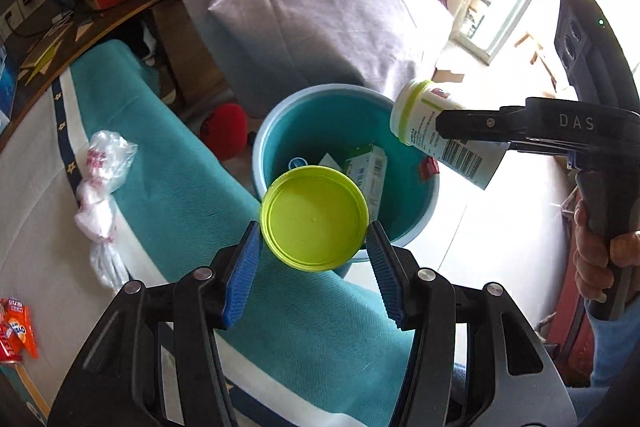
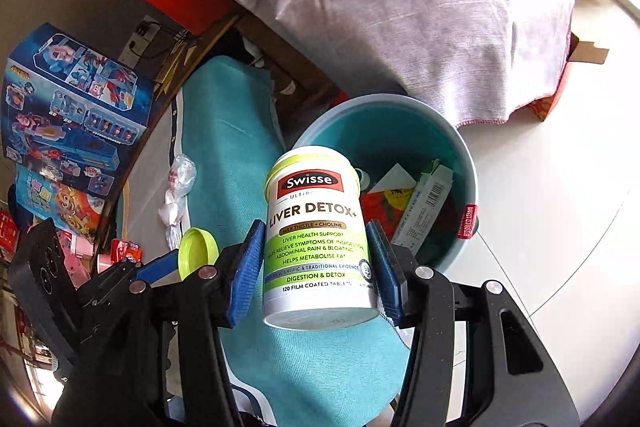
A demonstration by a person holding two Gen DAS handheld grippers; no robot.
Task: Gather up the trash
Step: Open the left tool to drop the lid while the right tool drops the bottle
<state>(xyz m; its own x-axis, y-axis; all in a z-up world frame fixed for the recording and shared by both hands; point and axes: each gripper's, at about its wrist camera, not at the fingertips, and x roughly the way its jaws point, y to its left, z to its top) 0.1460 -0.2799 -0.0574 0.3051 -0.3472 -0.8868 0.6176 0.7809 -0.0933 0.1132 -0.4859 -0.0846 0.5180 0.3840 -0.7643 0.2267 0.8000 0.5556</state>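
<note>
Right wrist: lid [image 2: 195, 251] half hidden

Left gripper [image 1: 315, 245] has its blue pads [image 1: 244, 267] pinched on a green lid [image 1: 315, 218] sitting right between the jaws; right gripper [image 2: 316, 261] clamps a supplement bottle [image 2: 318, 235] mid-body, mouth end poking past the fingertips; the person's hand [image 1: 608, 259] grips the right handle.

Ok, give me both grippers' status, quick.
Left gripper: shut on the green lid.
Right gripper: shut on the Swisse bottle, held by the teal bin.
</note>
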